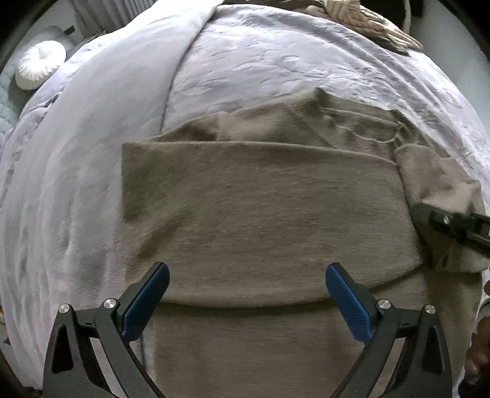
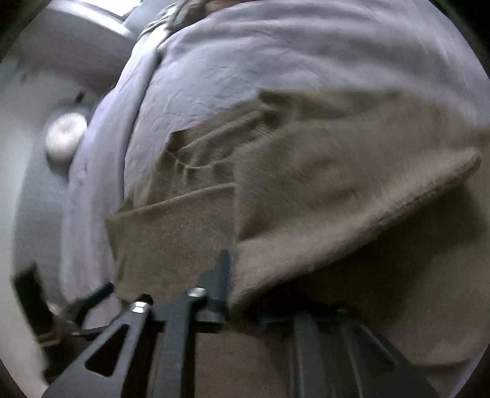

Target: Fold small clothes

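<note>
Taupe knit garment (image 1: 260, 214) lies on a bed covered by a pale lavender blanket (image 1: 275, 61), partly folded: one flat panel is doubled over toward the camera, its straight fold edge running across the middle of the left wrist view, with rumpled ribbed fabric showing behind it. Left claw (image 1: 246, 275) hangs over the near part of the garment, pointing steeply down, jaws spread wide, blue pads (image 1: 346, 301) clear of the cloth, nothing between them. Right claw (image 2: 245, 294) sits at the garment's right edge; in the left wrist view its dark body (image 1: 453, 223) overlaps a raised flap of the fabric. Right wrist view is motion-blurred: a fuzzy fold of the garment (image 2: 337, 199) drapes across the claw's fingers, and the jaws seem only narrowly parted with cloth between them, though whether the pads press on it cannot be told. A round white pleated cushion (image 1: 38, 64) sits off the bed at upper left. A striped cloth (image 1: 367, 21) lies at the bed's far edge.
</note>
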`<state>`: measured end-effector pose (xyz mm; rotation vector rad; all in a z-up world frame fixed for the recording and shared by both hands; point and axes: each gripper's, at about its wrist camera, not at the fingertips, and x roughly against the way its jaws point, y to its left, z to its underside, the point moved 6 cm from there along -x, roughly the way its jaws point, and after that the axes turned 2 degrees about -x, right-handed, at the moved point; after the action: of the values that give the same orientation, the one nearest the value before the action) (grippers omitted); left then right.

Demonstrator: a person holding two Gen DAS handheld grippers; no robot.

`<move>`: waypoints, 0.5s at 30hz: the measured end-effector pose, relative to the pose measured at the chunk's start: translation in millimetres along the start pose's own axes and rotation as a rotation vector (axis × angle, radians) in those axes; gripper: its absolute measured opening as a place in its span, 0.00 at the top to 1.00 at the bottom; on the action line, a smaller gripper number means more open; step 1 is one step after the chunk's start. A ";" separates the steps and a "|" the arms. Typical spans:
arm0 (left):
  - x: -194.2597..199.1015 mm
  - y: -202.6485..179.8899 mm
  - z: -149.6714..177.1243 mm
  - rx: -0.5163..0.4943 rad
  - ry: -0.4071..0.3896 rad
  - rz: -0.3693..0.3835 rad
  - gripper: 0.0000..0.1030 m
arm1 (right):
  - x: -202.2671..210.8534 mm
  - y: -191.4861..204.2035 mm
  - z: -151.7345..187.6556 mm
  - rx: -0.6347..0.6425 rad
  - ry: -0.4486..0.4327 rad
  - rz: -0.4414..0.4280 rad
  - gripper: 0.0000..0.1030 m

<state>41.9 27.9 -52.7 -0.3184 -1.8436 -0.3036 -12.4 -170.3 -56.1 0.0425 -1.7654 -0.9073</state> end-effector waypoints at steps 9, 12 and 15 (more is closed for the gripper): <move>-14.0 24.0 -7.7 0.039 0.006 0.060 0.01 | 50.0 -55.3 -22.0 -0.336 -0.161 -0.090 0.52; -11.1 35.6 -11.8 0.060 -0.010 0.095 0.01 | 53.6 -58.1 -36.3 -0.378 -0.208 -0.095 0.93; -4.5 47.6 -16.7 0.086 -0.041 0.120 0.01 | 51.7 -18.0 -45.3 -0.197 -0.205 -0.081 0.93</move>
<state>75.5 65.7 -50.1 -0.3767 -1.8633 -0.1356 -2.8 -230.9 -20.3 -0.1117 -1.8643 -1.1753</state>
